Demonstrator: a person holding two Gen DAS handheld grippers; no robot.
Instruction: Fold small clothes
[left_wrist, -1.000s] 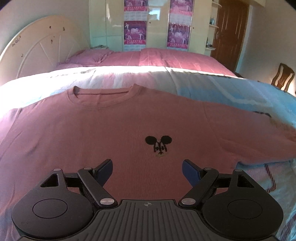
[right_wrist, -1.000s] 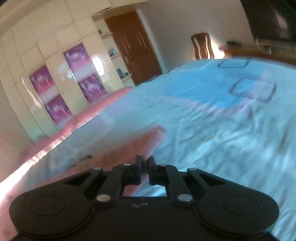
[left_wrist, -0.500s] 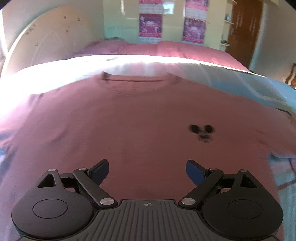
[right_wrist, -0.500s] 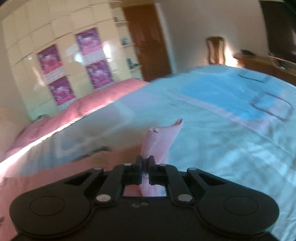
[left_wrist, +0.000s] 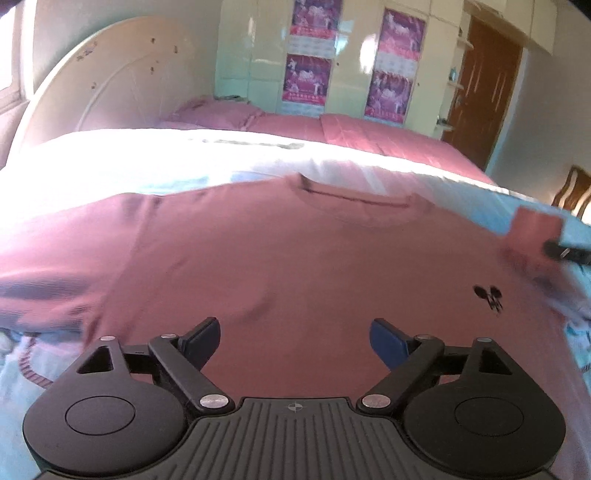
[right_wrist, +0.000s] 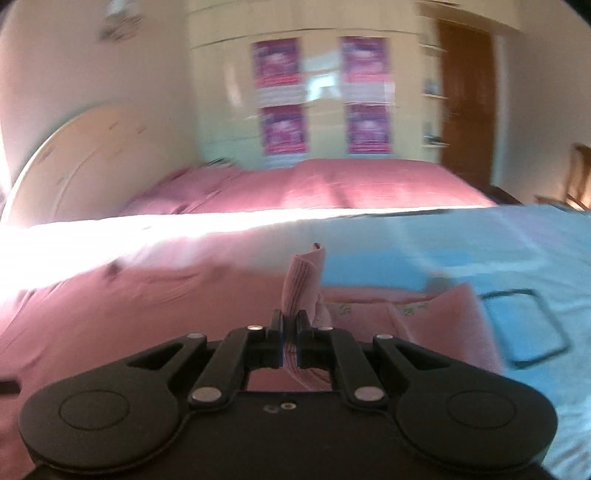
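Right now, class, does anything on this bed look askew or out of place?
Only the pink sweater's right sleeve cuff: it stands lifted off the blue bedsheet, pinched in the shut right gripper. The left gripper hangs open above the flat body.

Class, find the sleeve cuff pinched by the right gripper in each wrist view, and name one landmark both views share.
Left wrist view: cuff at the far right edge, lifted above the shirt.
Right wrist view: cuff at centre, standing up from the shut right gripper.
Shared landmark: the purple posters.
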